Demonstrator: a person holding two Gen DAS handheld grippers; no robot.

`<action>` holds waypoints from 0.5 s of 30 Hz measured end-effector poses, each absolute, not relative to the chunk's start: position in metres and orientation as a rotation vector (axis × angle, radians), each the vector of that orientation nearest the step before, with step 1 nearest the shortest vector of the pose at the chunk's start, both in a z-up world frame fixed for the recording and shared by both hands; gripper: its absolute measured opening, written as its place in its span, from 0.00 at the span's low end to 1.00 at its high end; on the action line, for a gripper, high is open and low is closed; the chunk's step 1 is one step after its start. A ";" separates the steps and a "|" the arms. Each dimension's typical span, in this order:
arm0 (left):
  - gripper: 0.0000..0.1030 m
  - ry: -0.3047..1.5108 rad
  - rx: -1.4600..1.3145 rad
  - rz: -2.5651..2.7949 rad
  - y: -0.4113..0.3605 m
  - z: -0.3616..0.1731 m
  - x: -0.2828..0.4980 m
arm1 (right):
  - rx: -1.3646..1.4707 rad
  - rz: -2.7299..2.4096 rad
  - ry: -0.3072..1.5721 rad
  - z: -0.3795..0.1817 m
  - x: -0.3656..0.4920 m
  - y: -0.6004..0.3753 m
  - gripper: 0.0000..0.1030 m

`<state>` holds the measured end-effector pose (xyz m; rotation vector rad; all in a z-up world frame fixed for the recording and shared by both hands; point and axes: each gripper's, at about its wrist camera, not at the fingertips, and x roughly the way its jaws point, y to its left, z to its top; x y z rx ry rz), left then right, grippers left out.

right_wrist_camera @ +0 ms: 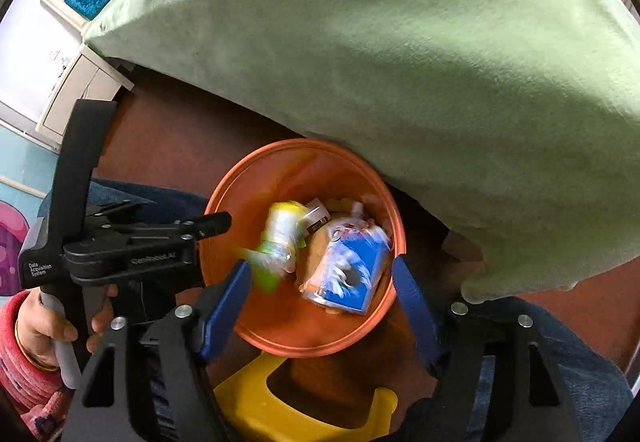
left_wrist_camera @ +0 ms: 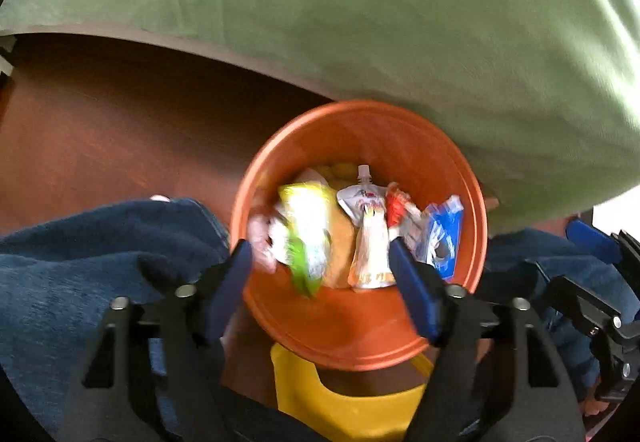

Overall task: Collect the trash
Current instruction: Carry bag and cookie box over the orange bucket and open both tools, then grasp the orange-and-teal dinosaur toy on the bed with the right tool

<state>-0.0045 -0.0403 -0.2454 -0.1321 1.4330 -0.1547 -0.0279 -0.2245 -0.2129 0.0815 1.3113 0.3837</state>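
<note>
Item: orange bin, round, on the floor, seen from above in both wrist views. It stood against the edge of a green cloth that covered the area from 10 to 3 o'clock of it.

Contents, left wrist view: a yellow-green wrapper at 9 o'clock inside the bin, blurred; a white spouted pouch at centre; a red-and-white wrapper just beside it toward 2 o'clock; a blue-and-white packet at 3 o'clock, against the wall.

Left gripper: pointed down over the bin's near rim, fingers apart, nothing pressed between them. The yellow-green wrapper showed between the tips, blurred; contact could not be told.

Right gripper: likewise pointed down over the bin, fingers spread wide, nothing clamped. The blue-and-white packet lay inside the bin between the tips, apart from both.

Surroundings: a yellow stool at 6 o'clock of the bin, partly under its rim; blue jeans to either side; brown floor at 9 o'clock. A hand in a pink sleeve held the left gripper's handle.
</note>
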 end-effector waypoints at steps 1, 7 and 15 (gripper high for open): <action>0.71 1.427 -0.130 -0.152 -0.040 -0.244 -0.004 | 0.086 0.378 1.308 -0.212 -0.028 -0.226 0.69; 0.73 1.421 -0.118 -0.153 -0.041 -0.244 -0.008 | 0.110 0.365 1.304 -0.209 -0.032 -0.232 0.69; 0.73 1.404 -0.095 -0.158 -0.040 -0.239 -0.007 | 0.121 0.357 1.294 -0.207 -0.030 -0.232 0.70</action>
